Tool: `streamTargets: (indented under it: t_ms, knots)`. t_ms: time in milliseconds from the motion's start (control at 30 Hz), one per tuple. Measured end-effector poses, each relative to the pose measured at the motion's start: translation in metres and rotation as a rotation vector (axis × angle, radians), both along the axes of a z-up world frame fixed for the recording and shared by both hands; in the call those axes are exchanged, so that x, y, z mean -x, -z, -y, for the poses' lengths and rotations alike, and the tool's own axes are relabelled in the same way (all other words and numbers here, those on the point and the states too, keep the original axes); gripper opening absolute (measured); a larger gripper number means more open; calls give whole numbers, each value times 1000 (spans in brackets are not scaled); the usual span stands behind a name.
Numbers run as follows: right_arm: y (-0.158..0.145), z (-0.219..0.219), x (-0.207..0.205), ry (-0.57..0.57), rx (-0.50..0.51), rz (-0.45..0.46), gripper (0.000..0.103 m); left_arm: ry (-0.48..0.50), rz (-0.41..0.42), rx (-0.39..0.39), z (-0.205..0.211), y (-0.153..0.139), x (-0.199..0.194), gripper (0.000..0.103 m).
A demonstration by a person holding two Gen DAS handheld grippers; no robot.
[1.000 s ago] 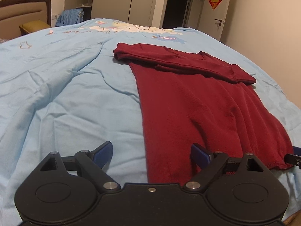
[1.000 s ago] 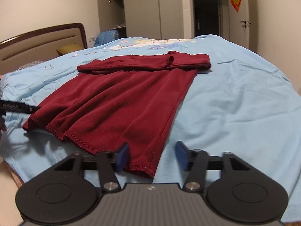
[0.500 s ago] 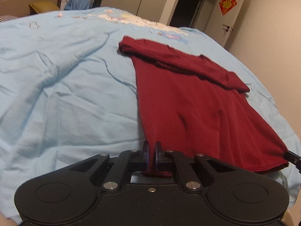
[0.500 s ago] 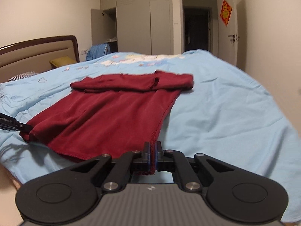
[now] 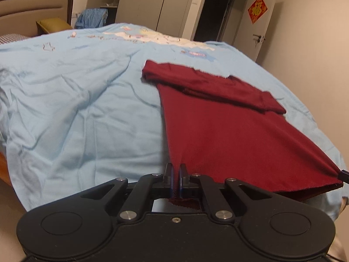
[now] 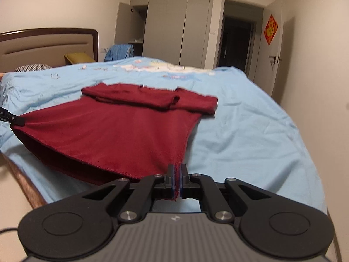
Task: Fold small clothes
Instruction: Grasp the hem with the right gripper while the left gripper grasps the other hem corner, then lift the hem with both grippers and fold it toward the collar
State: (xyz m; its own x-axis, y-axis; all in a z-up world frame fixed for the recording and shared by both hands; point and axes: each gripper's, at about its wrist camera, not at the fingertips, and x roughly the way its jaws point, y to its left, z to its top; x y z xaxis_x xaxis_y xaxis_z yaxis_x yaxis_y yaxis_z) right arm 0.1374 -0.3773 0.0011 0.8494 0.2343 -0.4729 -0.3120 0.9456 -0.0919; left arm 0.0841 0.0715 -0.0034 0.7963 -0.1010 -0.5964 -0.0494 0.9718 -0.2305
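A dark red shirt [image 5: 222, 131] is being held at its hem by both tongs. The left tongs [image 5: 175, 182] are being kept pinched on the hem's left corner, the right tongs [image 6: 177, 182] on its right corner, with cloth showing between each pair of fingers. The hem is being lifted clear of the bed [image 5: 76, 113] near its front edge, while the shirt's far part, sleeves folded across, is lying flat on the light blue sheet toward the bed's middle.
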Motion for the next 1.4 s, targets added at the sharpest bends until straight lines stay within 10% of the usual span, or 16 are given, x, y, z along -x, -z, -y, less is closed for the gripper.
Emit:
streamTargets:
  t_ms: [233, 367, 567, 833, 1000, 1400]
  knots:
    - [16, -16, -11, -46, 97, -27, 15, 17, -41, -35, 6, 16, -5, 30]
    - [20, -26, -1, -107, 222, 26, 67, 6, -27, -90, 10, 13, -2, 65]
    - [38, -55, 19, -275, 503, 115, 85, 16, 50, -213, 27, 5, 6, 101]
    - [76, -87, 16, -376, 781, 165, 73, 165, 96, -257, 64, 4, 2, 102]
    - [82, -93, 15, -439, 804, 192, 20, 280, 116, -252, 89, 10, 2, 102]
    - [-10, -67, -14, -362, 236, 130, 9, 465, 140, -495, 163, 40, 1, 99]
